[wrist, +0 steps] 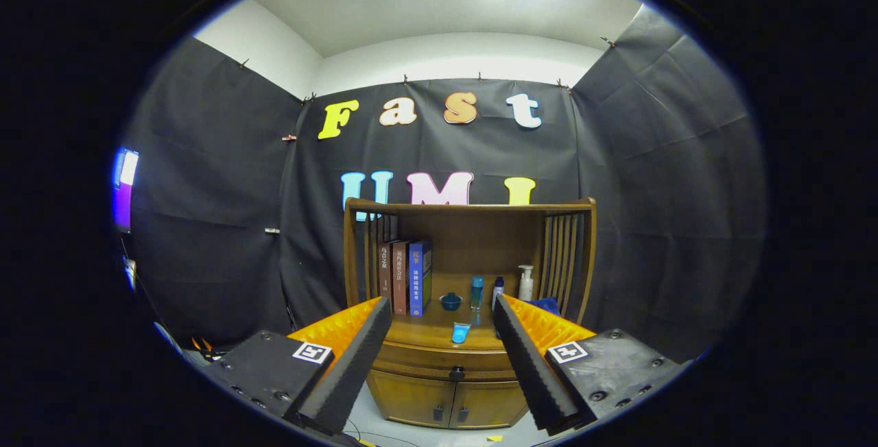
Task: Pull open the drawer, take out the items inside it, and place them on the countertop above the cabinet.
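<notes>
The drawer (pixel 446 358) sits shut under the desk (pixel 425 330) of a wooden cabinet (pixel 449 399), its long axis running side to side, its dark knob (pixel 457 371) facing the tool (pixel 442 337). Its contents are hidden. The tool's fingers stand wide apart, holding nothing (the cabinet is well beyond them). On the desk: books (pixel 406 286), a small tube (pixel 461 332), bottles (pixel 526 282), a dark bowl (pixel 451 301).

Ahead of my wide-apart, ridged fingers (pixel 357 358), the cabinet (pixel 449 402) and its shut drawer (pixel 446 358) show glossy varnished wood. The books (pixel 408 286) look like smooth paper, the bottles (pixel 526 282) plastic.
</notes>
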Available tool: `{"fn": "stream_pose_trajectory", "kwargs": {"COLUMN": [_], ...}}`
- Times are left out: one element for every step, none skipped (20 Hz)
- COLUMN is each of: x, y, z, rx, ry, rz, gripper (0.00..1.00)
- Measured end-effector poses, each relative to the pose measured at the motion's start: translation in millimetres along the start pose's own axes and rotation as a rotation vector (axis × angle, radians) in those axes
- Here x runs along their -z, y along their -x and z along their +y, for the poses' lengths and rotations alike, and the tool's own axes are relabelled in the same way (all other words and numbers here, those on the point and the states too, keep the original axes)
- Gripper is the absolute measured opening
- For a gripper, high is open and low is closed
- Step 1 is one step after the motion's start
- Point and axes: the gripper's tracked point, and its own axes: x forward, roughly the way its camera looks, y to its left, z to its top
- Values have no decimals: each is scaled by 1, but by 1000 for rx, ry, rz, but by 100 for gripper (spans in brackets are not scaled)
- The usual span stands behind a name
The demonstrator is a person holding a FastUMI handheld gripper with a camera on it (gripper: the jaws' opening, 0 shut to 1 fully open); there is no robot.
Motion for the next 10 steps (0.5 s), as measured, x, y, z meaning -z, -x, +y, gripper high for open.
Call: {"fn": "stream_pose_trajectory", "kwargs": {"x": [-2, -3, -5, -5, -5, -4, -3, -3, -1, 0], "y": [0, 2, 3, 3, 4, 5, 4, 3, 2, 3], "z": [-2, -3, -5, -6, -9, -10, -10, -11, -13, -15], "rx": [7, 12, 16, 18, 23, 25, 25, 26, 28, 29], "ry": [5, 8, 10, 14, 21, 23, 21, 14, 8, 4], "rz": [-1, -4, -4, -2, 0, 3, 2, 0, 2, 3], "gripper": [99, 99, 99, 99, 99, 99, 99, 99, 99, 99]}}
